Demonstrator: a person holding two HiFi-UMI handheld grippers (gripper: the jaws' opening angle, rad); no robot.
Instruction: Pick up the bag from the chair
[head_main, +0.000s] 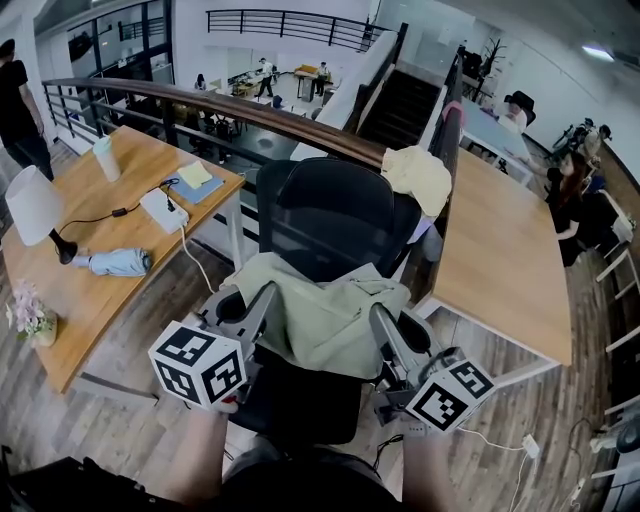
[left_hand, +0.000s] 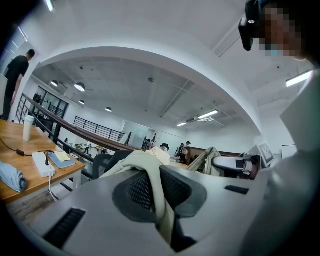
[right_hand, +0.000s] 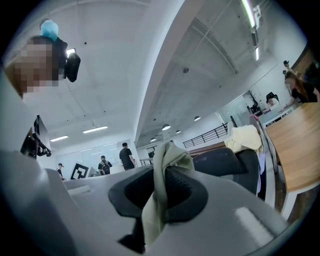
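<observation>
"Checking grips first: what do we find at the left claw (left_hand: 157, 192)?"

"We find its jaws drawn almost together on a thin fold of the bag (head_main: 325, 315). The pale green cloth runs up between the pads and spills out ahead of the claw."

"And the right claw (right_hand: 160, 192)?"

"Narrow likewise, and clamped on a thicker bunch of the same cloth, which stands up between the pads and hangs below them. We record neither claw as empty."

"Where does the bag lie?"

"Slung between the two claws, one upper edge in each. Its body sags below and ahead of them, over the seat of the chair (head_main: 325, 215). We cannot tell from the head view whether the lower hem is clear of the seat."

"Anything else near the load?"

"A yellow cloth (head_main: 420, 178) is draped beyond the chair back, well ahead of the right claw. We judge it no part of the load."

"Which step is in hand?"

"We judge it to be the lift. Both grips are made and the cloth is borne by the claws, but the bag is not yet shown free of the chair."

"What does the next move call for?"

"Both claws should rise together, level with each other, until the hem clears the seat and armrests. An uneven pull could, in our view, draw the thin fold out of the left claw."
</observation>
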